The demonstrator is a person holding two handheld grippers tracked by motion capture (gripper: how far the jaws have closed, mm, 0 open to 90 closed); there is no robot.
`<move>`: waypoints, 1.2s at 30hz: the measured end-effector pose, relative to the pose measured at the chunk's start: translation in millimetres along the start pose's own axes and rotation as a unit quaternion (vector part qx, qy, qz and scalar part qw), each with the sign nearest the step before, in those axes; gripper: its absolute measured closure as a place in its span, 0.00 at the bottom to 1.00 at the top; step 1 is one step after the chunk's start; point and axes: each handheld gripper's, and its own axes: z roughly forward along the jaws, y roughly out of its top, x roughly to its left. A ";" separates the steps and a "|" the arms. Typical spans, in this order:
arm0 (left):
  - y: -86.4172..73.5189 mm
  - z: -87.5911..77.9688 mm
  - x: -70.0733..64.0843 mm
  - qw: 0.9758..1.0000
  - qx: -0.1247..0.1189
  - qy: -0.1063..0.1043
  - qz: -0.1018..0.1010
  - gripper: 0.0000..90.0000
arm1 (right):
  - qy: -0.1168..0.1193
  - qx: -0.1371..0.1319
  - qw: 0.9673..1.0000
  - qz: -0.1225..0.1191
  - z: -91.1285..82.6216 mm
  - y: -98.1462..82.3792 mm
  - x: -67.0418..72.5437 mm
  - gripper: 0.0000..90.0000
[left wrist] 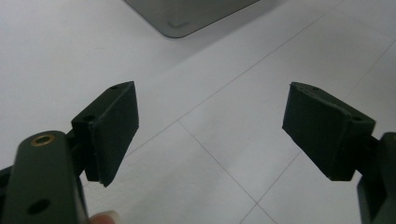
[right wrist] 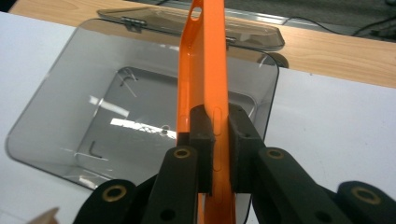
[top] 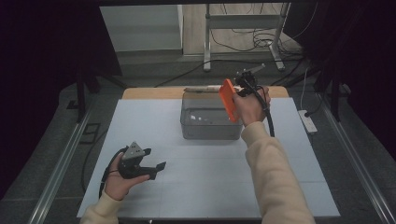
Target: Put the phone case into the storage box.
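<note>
Orange phone case (right wrist: 204,70): we judge it light, thin, flexible, slick; best pinched along its side edge.
Right gripper (right wrist: 218,140): jaws clamp that edge above our clear bin (right wrist: 51,112).
Left gripper (left wrist: 210,135): jaws spread, empty.

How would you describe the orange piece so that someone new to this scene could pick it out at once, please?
Start at the white table and find the clear grey box near its far edge. Just above the box's right side, the right gripper has its jaws shut on a thin, flat orange phone case held on edge. It is the one bright orange thing there.

Dark curtains (top: 42,56), grey floor (top: 154,70), metal stand (top: 243,35), cables (top: 243,42)
</note>
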 end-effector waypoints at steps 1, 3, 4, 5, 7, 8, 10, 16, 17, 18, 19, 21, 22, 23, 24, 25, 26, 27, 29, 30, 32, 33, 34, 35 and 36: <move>0.5 0.4 0.1 1.000 -0.001 -0.001 0.000 0.21 | -0.006 0.001 1.000 0.003 1.3 -0.3 0.0 0.91; 1.5 1.1 0.8 1.000 -0.003 -0.002 0.000 0.21 | -0.012 0.000 1.000 0.008 3.2 -0.7 -0.5 0.91; 1.8 1.4 1.3 1.000 -0.003 -0.003 0.000 0.21 | -0.014 -0.001 1.000 0.010 3.7 -0.7 -0.6 0.91; 2.1 1.9 1.6 1.000 -0.004 -0.004 -0.001 0.21 | -0.017 -0.002 1.000 0.011 4.4 -0.7 -0.8 0.91; 2.7 2.4 2.6 1.000 -0.004 -0.004 -0.001 0.21 | -0.023 -0.004 1.000 0.018 5.4 -0.8 -1.1 0.91; 2.9 2.5 2.9 1.000 -0.005 -0.005 -0.002 0.21 | -0.026 -0.004 0.999 0.018 5.6 -0.8 -1.2 0.91; 3.3 2.5 3.2 1.000 -0.005 -0.005 -0.002 0.21 | -0.030 -0.004 0.999 0.021 6.7 -1.1 -1.6 0.91; 3.9 2.4 1.7 1.000 -0.005 -0.004 0.003 0.21 | -0.041 -0.002 0.999 0.033 9.1 -2.3 -3.4 0.91; 3.8 2.3 1.5 1.000 -0.005 -0.004 0.003 0.21 | -0.043 -0.001 0.999 0.032 9.5 -2.7 -4.3 0.91; 3.7 2.2 1.5 1.000 -0.005 -0.004 0.003 0.21 | -0.044 -0.001 0.998 0.033 10.2 -3.1 -4.9 0.91; 3.6 2.0 1.6 1.000 -0.005 -0.004 0.004 0.21 | -0.045 -0.001 0.998 0.036 11.0 -3.5 -5.5 0.91; 3.4 1.8 1.7 1.000 -0.005 -0.004 0.004 0.21 | -0.049 0.002 0.998 0.038 12.7 -4.3 -6.2 0.91; 3.2 1.7 1.7 1.000 -0.004 -0.003 0.004 0.21 | -0.051 0.001 0.998 0.039 13.6 -4.6 -6.6 0.91; 3.2 1.8 1.7 1.000 -0.004 -0.003 0.004 0.21 | -0.053 0.003 0.998 0.042 14.5 -4.8 -6.9 0.91; 3.1 1.8 1.7 1.000 -0.003 -0.003 0.005 0.21 | -0.055 0.003 0.997 0.044 15.5 -4.8 -7.2 0.91; 3.1 1.9 1.6 1.000 -0.003 -0.003 0.006 0.21 | -0.057 0.005 0.997 0.047 16.6 -4.8 -7.1 0.91; 3.1 2.0 1.5 1.000 -0.003 -0.004 0.006 0.21 | -0.060 0.005 0.997 0.049 17.4 -4.7 -7.0 0.91; 3.1 2.0 1.5 1.000 -0.003 -0.004 0.006 0.21 | -0.062 0.005 0.997 0.049 18.0 -4.7 -7.1 0.91; 2.9 2.5 1.4 1.000 -0.003 -0.004 0.006 0.21 | -0.063 0.004 0.997 0.050 19.2 -4.5 -6.9 0.91; 2.9 2.5 1.4 1.000 -0.003 -0.004 0.006 0.21 | -0.065 0.005 0.997 0.049 19.8 -4.6 -7.1 0.91; 2.7 2.6 2.0 1.000 -0.003 -0.004 0.005 0.21 | -0.068 0.006 0.996 0.051 21.0 -4.5 -7.0 0.91; 2.7 2.6 1.8 1.000 -0.004 -0.005 0.004 0.21 | -0.070 0.005 0.996 0.051 21.7 -4.6 -7.3 0.91; 2.7 2.6 1.8 1.000 -0.004 -0.005 0.004 0.21 | -0.070 0.005 0.996 0.051 21.7 -4.6 -7.3 0.91; 2.6 2.6 1.9 1.000 -0.004 -0.005 0.004 0.21 | -0.073 0.005 0.996 0.049 22.7 -4.7 -7.4 0.91; 2.5 2.6 1.9 1.000 -0.004 -0.005 0.004 0.21 | -0.074 0.006 0.996 0.050 23.0 -4.6 -7.1 0.91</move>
